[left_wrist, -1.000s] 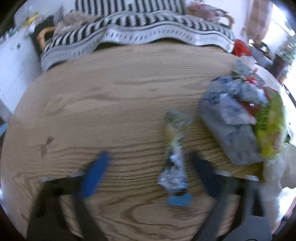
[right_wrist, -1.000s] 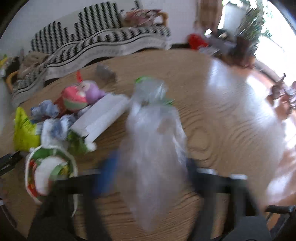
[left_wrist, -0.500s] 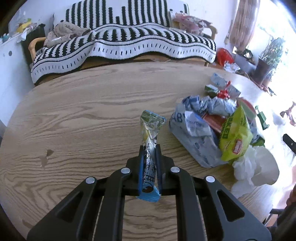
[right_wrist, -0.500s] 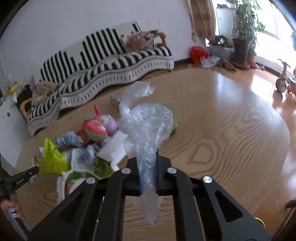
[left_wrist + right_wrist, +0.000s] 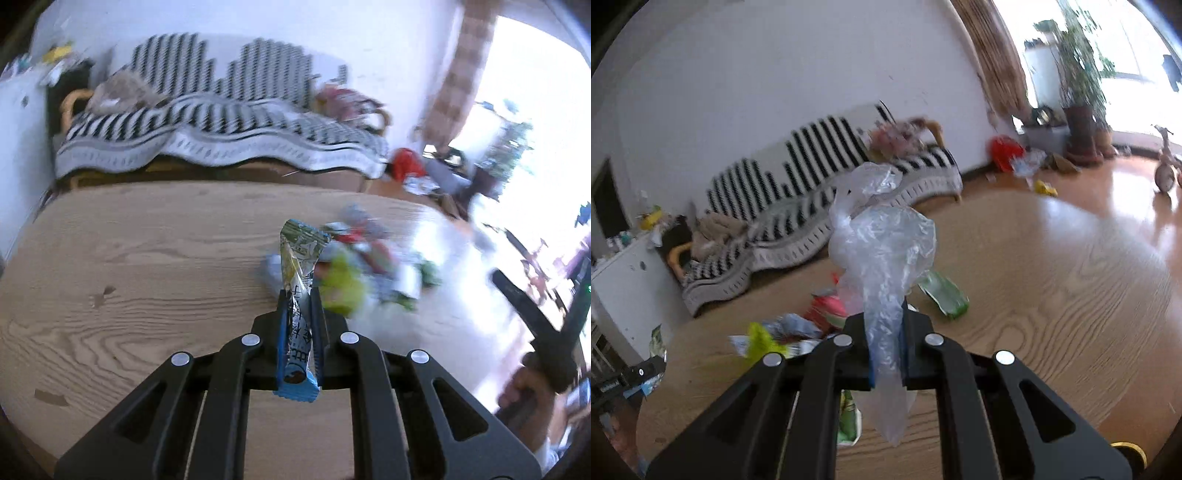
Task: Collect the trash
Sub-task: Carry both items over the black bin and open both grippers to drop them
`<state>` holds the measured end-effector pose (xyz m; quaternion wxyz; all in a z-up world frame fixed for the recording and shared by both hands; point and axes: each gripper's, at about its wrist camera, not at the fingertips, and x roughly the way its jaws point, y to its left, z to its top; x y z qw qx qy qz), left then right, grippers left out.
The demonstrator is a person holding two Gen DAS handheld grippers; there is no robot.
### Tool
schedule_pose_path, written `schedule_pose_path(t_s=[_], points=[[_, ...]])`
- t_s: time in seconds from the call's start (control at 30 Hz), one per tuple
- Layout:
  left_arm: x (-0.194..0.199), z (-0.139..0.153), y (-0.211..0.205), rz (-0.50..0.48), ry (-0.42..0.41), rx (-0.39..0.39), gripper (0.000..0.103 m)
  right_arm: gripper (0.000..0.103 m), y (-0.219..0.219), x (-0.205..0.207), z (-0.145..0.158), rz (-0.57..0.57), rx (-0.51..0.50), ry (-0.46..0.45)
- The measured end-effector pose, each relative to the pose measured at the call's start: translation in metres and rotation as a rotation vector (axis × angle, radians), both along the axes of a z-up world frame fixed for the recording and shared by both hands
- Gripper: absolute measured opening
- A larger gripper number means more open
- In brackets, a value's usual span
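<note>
Left gripper [image 5: 299, 325]: we see its jaws pressed together on a wrapper [image 5: 300, 280], pinching it along its lower half.
Wrapper: we find it upright between the blue pads, its blue crimped end hanging toward the camera and its silvery green top standing clear above the desk [image 5: 147, 266].
Right gripper [image 5: 886, 332]: we see it clamped on a bag [image 5: 882, 251], the jaws closed around the bag's narrow middle.
Bag: clear, crumpled plastic; we see it billow above the fingertips, and a limp tail droops below them toward the camera.
Desk: pale wood with strong grain, rounded at the edge; both grippers hang above it, apart from its top.
Trash pile [image 5: 354, 269]: we see blurred packets, yellow-green, red and blue-white, lying on the desk just beyond the wrapper; in the right wrist view the pile [image 5: 798, 328] lies left of the bag, and a green packet [image 5: 943, 293] sits apart on the right.
Hand [image 5: 524, 387]: at the right edge of the left wrist view we see it holding a black handle.
Sofa [image 5: 221, 122]: beyond the desk, against a white wall, draped in a black-and-white striped blanket.
Plant [image 5: 1078, 85]: far right, by a bright window.
</note>
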<state>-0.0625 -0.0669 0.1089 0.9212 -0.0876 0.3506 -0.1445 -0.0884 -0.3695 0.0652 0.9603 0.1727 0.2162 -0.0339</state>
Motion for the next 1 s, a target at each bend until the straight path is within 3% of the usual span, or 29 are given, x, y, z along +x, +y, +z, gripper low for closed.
schedule_pose_path(t_s=[0.13, 0.27, 0.4, 0.5, 0.63, 0.73, 0.83, 1.0], points=[[-0.04, 0.035, -0.049, -0.146, -0.036, -0.026, 0.01, 0.009, -0.015, -0.056, 0.028, 0.012, -0.088, -0.061], [-0.07, 0.042, -0.107, -0.295, -0.014, -0.031, 0.01, 0.009, -0.055, -0.115, 0.029, -0.053, -0.165, -0.029], [-0.094, 0.024, -0.157, -0.418, 0.066, -0.03, 0.01, 0.009, -0.106, -0.175, 0.008, -0.141, -0.213, 0.075], [-0.11, -0.003, -0.192, -0.497, 0.161, -0.033, 0.01, 0.009, -0.134, -0.211, -0.023, -0.167, -0.172, 0.181], [-0.146, -0.041, -0.252, -0.631, 0.25, 0.04, 0.01, 0.009, -0.157, -0.249, -0.073, -0.171, -0.113, 0.329], [-0.17, -0.072, -0.283, -0.706, 0.293, 0.102, 0.01, 0.009, -0.179, -0.274, -0.088, -0.231, -0.026, 0.346], [-0.182, -0.098, -0.302, -0.758, 0.332, 0.148, 0.01, 0.009, -0.194, -0.283, -0.093, -0.262, -0.023, 0.377], [-0.188, -0.118, -0.3, -0.792, 0.361, 0.172, 0.01, 0.009, -0.206, -0.294, -0.104, -0.277, 0.012, 0.414]])
